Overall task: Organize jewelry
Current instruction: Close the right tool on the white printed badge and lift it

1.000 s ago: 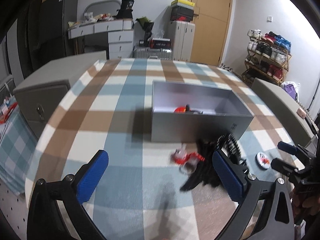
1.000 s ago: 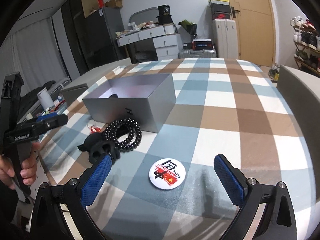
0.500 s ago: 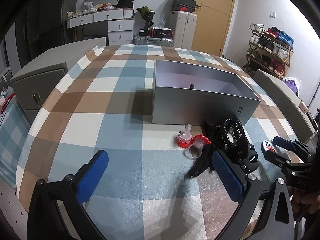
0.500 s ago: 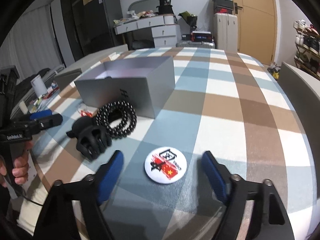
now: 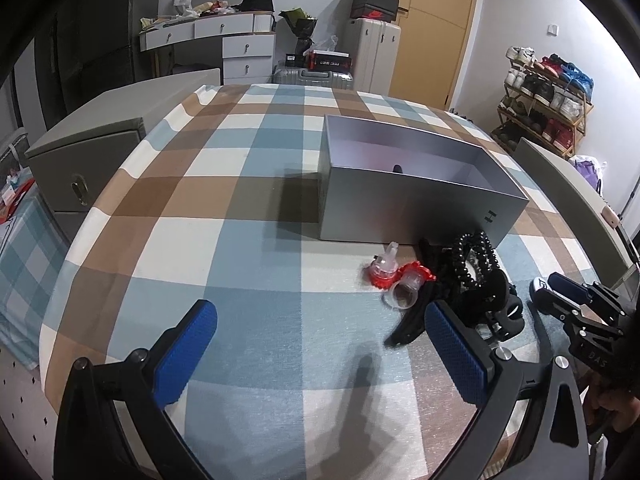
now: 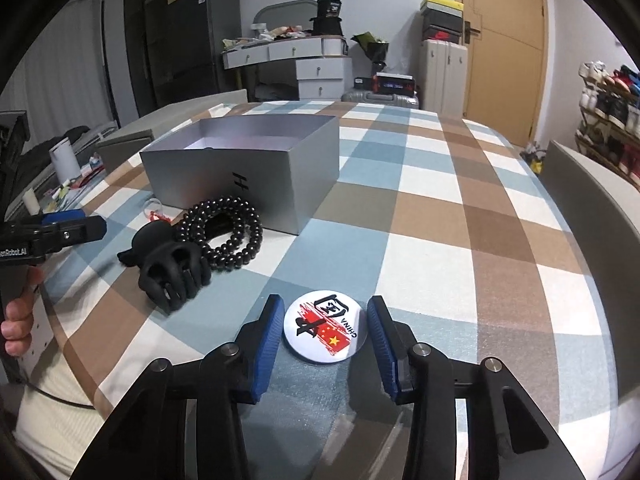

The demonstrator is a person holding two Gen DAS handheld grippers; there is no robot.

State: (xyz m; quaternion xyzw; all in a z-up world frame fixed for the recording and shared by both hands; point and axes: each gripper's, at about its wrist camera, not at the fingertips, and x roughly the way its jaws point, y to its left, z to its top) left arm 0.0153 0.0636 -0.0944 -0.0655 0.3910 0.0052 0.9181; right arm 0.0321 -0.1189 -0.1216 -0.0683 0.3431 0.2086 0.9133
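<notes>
A round white badge [image 6: 325, 327] with a red flag print lies on the checked tablecloth between the pads of my right gripper [image 6: 326, 334]; the jaws have narrowed around it, with thin gaps on both sides. A black hair claw [image 6: 173, 266] and a black bead bracelet [image 6: 228, 232] lie left of it, in front of the open grey box [image 6: 248, 168]. In the left wrist view, my left gripper [image 5: 320, 352] is open and empty above the cloth, with a red and clear trinket [image 5: 394, 276], the bracelet [image 5: 476, 256] and the claw [image 5: 496, 308] at its right.
The box [image 5: 412, 200] holds a small dark item [image 5: 397, 168]. Grey chair backs stand at the table's left [image 5: 88, 148] and right [image 6: 592, 200]. A desk, suitcases, a door and a shoe rack line the far walls.
My right gripper moved down and forward to the badge and its jaws narrowed around it. My left gripper drew back and tilted a little; it stays open.
</notes>
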